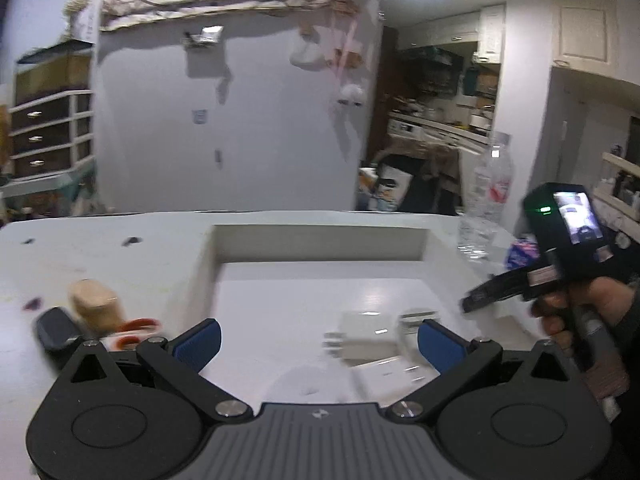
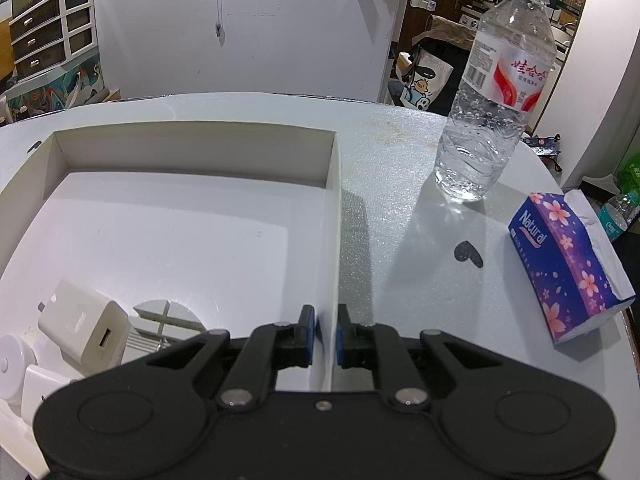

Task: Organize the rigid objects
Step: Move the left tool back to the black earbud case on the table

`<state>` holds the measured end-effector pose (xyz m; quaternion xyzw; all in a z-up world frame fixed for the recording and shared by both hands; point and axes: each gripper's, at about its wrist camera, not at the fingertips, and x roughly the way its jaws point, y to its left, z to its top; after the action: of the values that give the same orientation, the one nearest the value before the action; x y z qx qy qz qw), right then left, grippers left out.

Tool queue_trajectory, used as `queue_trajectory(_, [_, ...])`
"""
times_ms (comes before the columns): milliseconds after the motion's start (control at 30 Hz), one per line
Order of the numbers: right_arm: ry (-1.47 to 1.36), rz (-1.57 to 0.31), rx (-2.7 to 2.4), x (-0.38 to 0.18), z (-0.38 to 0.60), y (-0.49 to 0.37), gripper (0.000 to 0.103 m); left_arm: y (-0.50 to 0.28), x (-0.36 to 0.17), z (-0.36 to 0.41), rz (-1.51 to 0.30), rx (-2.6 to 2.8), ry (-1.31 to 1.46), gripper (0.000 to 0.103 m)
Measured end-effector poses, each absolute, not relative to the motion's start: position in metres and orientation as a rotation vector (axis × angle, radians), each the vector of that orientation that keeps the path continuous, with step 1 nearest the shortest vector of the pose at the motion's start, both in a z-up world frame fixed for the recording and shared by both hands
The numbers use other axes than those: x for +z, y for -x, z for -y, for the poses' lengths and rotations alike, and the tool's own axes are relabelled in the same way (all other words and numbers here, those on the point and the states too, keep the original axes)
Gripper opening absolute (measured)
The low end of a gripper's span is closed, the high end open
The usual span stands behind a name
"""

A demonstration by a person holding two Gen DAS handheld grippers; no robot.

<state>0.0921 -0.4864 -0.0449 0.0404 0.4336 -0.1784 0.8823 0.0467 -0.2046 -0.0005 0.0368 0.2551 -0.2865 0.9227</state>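
A shallow white box (image 2: 336, 184) lies on the white table; it also shows in the left wrist view (image 1: 320, 236). Inside it are a white USB charger (image 2: 84, 332), a white vented piece (image 2: 160, 324), a round white disc (image 2: 10, 364) and another white block (image 2: 40, 392). My right gripper (image 2: 326, 334) is shut on the box's right wall near its front corner. My left gripper (image 1: 318, 340) is open and empty above the box's near side, over the white chargers (image 1: 368, 336). The right gripper (image 1: 520, 284) shows in the left wrist view.
A water bottle (image 2: 492, 92) stands right of the box, with a purple tissue pack (image 2: 568, 268) nearer the table's right edge. Left of the box lie a tan cylinder (image 1: 94, 304), a dark flat object (image 1: 56, 330) and a red-and-white item (image 1: 134, 332).
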Motion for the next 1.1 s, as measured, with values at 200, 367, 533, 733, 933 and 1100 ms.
queue_trajectory(200, [-0.084, -0.903, -0.372, -0.045, 0.486, -0.092, 0.011, -0.063, -0.007, 0.158, -0.514, -0.428, -0.071, 0.103])
queue_trajectory(367, [-0.081, -0.902, -0.374, -0.045, 0.486, -0.092, 0.011, -0.083, -0.014, 0.109, -0.522, -0.336, -0.044, 0.103])
queue_trajectory(533, [-0.079, -0.902, -0.375, -0.045, 0.485, -0.092, 0.011, -0.117, -0.023, 0.071, -0.515, -0.360, -0.059, 0.103])
queue_trajectory(733, [-0.075, -0.902, -0.377, -0.045, 0.484, -0.092, 0.011, -0.172, -0.037, 0.047, -0.523, -0.445, -0.123, 0.103])
queue_trajectory(933, [-0.065, -0.903, -0.379, -0.045, 0.483, -0.093, 0.011, -0.222, -0.047, 0.032, -0.585, -0.529, -0.072, 0.103])
queue_trajectory(1100, [-0.059, -0.902, -0.380, -0.045, 0.482, -0.092, 0.012, -0.251, -0.062, 0.017, -0.672, -0.564, 0.071, 0.103])
